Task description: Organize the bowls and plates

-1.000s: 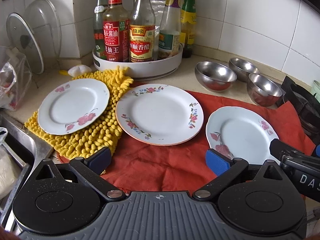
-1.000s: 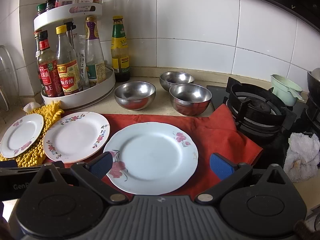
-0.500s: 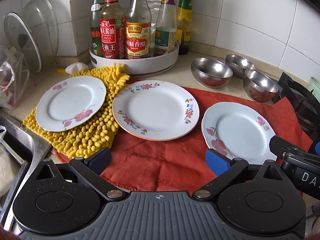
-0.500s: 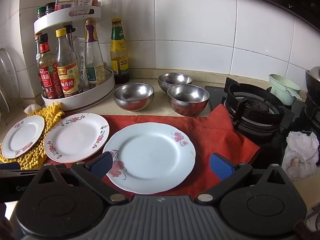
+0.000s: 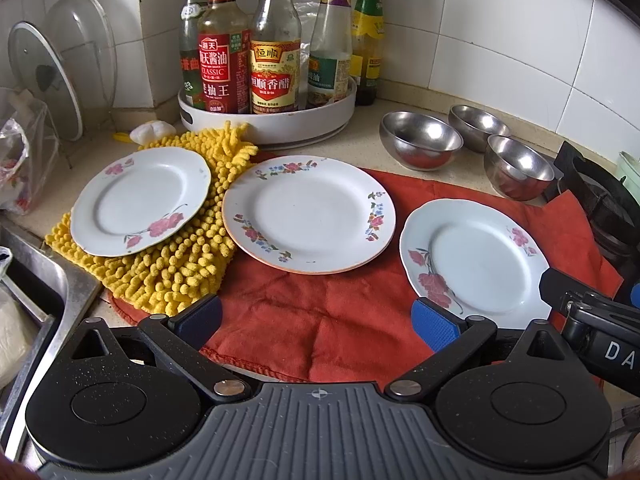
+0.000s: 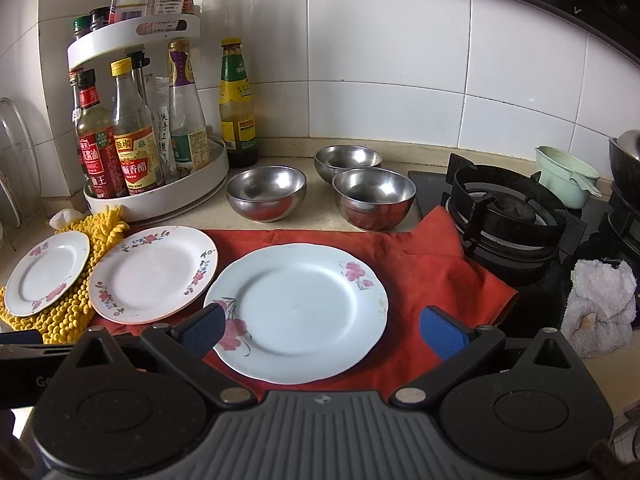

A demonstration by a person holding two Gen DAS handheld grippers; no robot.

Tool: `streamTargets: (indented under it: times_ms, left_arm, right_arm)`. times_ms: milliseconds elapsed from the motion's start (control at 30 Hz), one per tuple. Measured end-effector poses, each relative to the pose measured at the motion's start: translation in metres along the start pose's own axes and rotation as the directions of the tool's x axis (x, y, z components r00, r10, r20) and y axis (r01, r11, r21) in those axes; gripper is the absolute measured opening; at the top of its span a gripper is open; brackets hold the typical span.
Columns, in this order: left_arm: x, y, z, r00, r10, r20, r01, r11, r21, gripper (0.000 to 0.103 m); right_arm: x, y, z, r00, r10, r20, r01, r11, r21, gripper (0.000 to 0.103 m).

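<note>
With both tools (image 5: pixel 316 316) (image 6: pixel 322 330) gaping empty, I'd pinch the brittle, slick right plate (image 6: pixel 298 312) by its near rim.

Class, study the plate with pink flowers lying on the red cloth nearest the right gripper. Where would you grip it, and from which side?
Grip the plate by its near rim, coming in low from the front edge of the counter. It lies flat on the red cloth, so only the slightly raised, scalloped rim gives the fingers something to pinch. The right gripper already hangs open just in front of that edge.
</note>
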State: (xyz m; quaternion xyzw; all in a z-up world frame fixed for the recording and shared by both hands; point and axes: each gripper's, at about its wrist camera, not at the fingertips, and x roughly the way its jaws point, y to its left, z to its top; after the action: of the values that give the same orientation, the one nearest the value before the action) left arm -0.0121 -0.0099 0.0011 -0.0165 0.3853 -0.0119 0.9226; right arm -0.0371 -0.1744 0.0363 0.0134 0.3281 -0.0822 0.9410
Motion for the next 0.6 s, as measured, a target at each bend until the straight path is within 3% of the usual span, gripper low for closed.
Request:
streamTargets:
  times_ms: [600]
  left_arm:
    - [0.009, -0.0025, 0.0006, 1.0, 0.005, -0.021, -0.004, 1.0, 0.022, 0.102]
  right_arm:
    - [0.0033, -0.0034, -0.0001, 1.0, -0.006, -0.013, 0.006, 1.0, 0.016, 0.101]
